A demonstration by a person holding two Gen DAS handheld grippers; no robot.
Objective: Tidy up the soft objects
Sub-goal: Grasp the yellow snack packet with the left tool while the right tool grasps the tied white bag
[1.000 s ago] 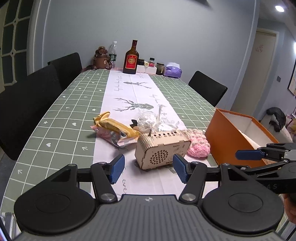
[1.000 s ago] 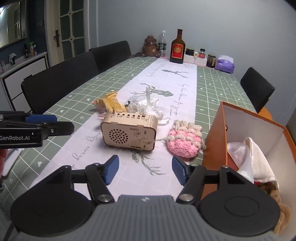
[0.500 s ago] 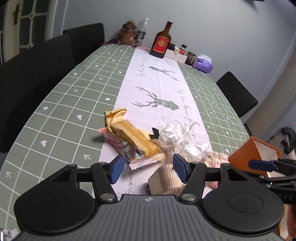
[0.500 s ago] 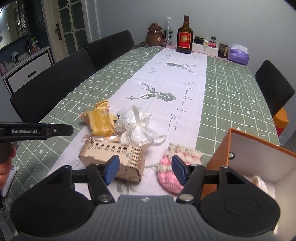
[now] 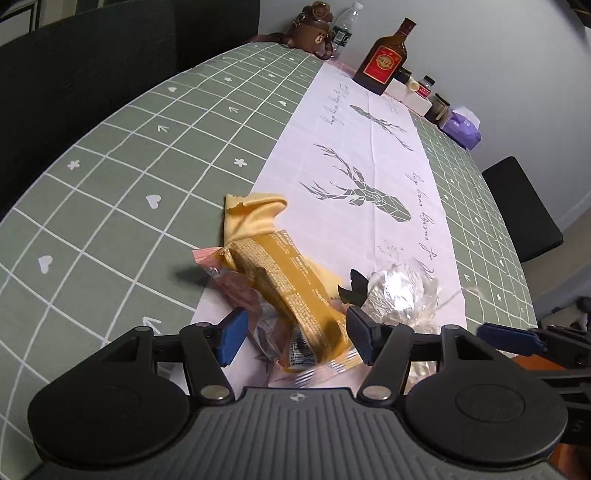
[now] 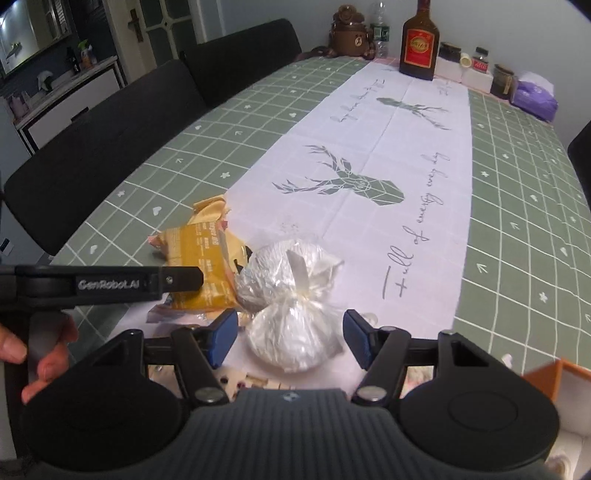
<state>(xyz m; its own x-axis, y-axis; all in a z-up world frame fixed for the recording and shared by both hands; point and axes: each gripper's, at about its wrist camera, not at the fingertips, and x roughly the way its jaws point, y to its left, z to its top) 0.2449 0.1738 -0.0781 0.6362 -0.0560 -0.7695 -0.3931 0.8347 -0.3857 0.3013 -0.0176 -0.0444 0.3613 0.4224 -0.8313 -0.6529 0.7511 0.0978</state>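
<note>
A yellow snack packet (image 5: 280, 280) lies on a pinkish wrapper (image 5: 240, 291) at the edge of the white runner. My left gripper (image 5: 295, 336) hangs open just over the packet's near end, its blue pads apart from it on either side. A clear plastic bag (image 6: 291, 295) tied with a ribbon sits to the right of the packet (image 6: 199, 251). My right gripper (image 6: 289, 336) is open astride the bag's near bulge, with gaps at both pads. The left gripper (image 6: 110, 282) crosses the right wrist view in front of the packet, held by a hand (image 6: 37, 350).
An orange box (image 6: 554, 373) stands at the near right. A liquor bottle (image 6: 417, 44), a brown bear figure (image 6: 349, 31), jars and a purple tissue pack (image 6: 535, 96) line the far end. Black chairs (image 6: 110, 147) flank the left side. A wooden sliver (image 6: 255, 380) shows under the right gripper.
Both grippers have moved forward and down over the table. The wooden radio and pink knitted piece have slid out of view beneath them; the packet and bag now sit between the jaws.
</note>
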